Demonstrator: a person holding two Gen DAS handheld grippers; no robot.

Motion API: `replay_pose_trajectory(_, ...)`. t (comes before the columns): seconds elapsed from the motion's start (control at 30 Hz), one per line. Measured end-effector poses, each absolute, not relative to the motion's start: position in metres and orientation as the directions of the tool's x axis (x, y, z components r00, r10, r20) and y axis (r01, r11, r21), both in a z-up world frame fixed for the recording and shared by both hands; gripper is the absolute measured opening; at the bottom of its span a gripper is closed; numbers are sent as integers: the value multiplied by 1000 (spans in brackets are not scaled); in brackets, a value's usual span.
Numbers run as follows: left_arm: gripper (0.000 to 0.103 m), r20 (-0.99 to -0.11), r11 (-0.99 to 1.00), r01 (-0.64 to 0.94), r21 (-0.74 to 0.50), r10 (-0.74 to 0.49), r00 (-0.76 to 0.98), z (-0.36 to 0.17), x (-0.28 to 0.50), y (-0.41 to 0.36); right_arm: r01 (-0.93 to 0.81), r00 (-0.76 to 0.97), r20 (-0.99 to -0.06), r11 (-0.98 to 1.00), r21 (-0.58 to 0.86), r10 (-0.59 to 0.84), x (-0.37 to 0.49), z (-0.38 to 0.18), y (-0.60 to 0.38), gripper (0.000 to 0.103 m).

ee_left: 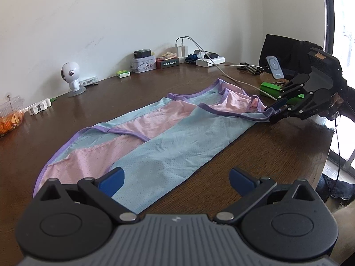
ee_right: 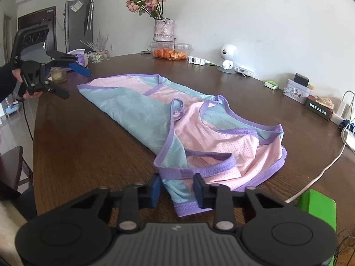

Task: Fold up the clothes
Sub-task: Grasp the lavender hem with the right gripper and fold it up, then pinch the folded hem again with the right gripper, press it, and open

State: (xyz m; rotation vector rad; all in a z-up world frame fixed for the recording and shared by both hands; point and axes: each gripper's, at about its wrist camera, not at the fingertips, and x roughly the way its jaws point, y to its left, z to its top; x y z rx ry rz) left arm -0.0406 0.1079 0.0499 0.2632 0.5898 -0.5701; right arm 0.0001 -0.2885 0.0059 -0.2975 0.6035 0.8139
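On the worktop [ee_left: 255, 155], left wrist view: mesh garment [ee_left: 168, 141], pale blue and pink panels, purple binding, lies flat; left tongs [ee_left: 175, 180] stand wide above its near hem, gripping nothing. Right wrist view: right tongs [ee_right: 177, 188] sit narrow around the garment's purple strap [ee_right: 177, 174]; full pinch uncertain. Advice: secure both ends, lift evenly, fold across the garment's middle.

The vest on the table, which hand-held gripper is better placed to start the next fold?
Right. The right hand-held gripper already straddles the vest's purple shoulder strap, jaws nearly closed. The left hand-held gripper hovers wide open above the hem.
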Motion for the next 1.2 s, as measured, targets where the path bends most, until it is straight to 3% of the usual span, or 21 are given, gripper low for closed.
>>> replay_pose_trajectory(0.03, 103, -592, 815, 574, 72, -429, 683, 50, -40, 109, -759, 521, -603, 651, -2, 604, 2, 7, -292, 2)
replay_pose_trajectory(0.27, 103, -601, 822, 563, 87, -407, 687, 51, -33, 112, -767, 492, -587, 639, 58, 643, 27, 24, -307, 3)
replay_pose_trajectory(0.37, 103, -598, 828, 554, 87, -402, 693, 50, -32, 114, -735, 487, -619, 672, 92, 617, 56, 26, -309, 3)
replay_pose_trajectory(0.5, 103, -603, 836, 541, 91, -386, 698, 48, -34, 117, -712, 501, -676, 702, 33, 540, 77, 19, -297, 6)
replay_pose_trajectory(0.57, 103, -605, 840, 533, 95, -377, 702, 48, -35, 120, -680, 536, -689, 733, -10, 488, 83, 16, -294, 42)
replay_pose_trajectory(0.6, 103, -605, 843, 530, 96, -373, 703, 48, -36, 121, -660, 549, -684, 751, -2, 481, 85, 17, -297, 76)
replay_pose_trajectory(0.63, 103, -605, 845, 526, 96, -370, 705, 48, -37, 123, -639, 562, -678, 769, 8, 474, 87, 18, -301, 94)
replay_pose_trajectory(0.77, 103, -603, 853, 512, 99, -358, 713, 49, -40, 129, -627, 580, -582, 769, 129, 570, 71, 39, -327, 97)
replay_pose_trajectory(0.87, 103, -601, 858, 505, 96, -355, 716, 48, -42, 132, -645, 601, -548, 758, 97, 582, 44, 47, -329, 98)
replay_pose_trajectory(0.97, 103, -603, 856, 508, 91, -359, 713, 46, -41, 132, -673, 596, -588, 739, 6, 547, 14, 34, -313, 88)
replay_pose_trajectory(1.03, 103, -605, 853, 513, 90, -362, 709, 45, -39, 132, -659, 608, -620, 751, -46, 495, 7, 25, -305, 50)
replay_pose_trajectory(1.1, 103, -605, 851, 517, 94, -363, 708, 45, -38, 131, -636, 615, -642, 769, -60, 458, 10, 18, -303, 28)
replay_pose_trajectory(1.17, 103, -599, 852, 515, 95, -364, 713, 46, -38, 131, -627, 610, -651, 778, -47, 452, 16, 18, -306, 20)
replay_pose_trajectory(1.2, 103, -596, 853, 513, 95, -364, 716, 47, -39, 131, -628, 604, -653, 777, -38, 456, 19, 19, -308, 5)
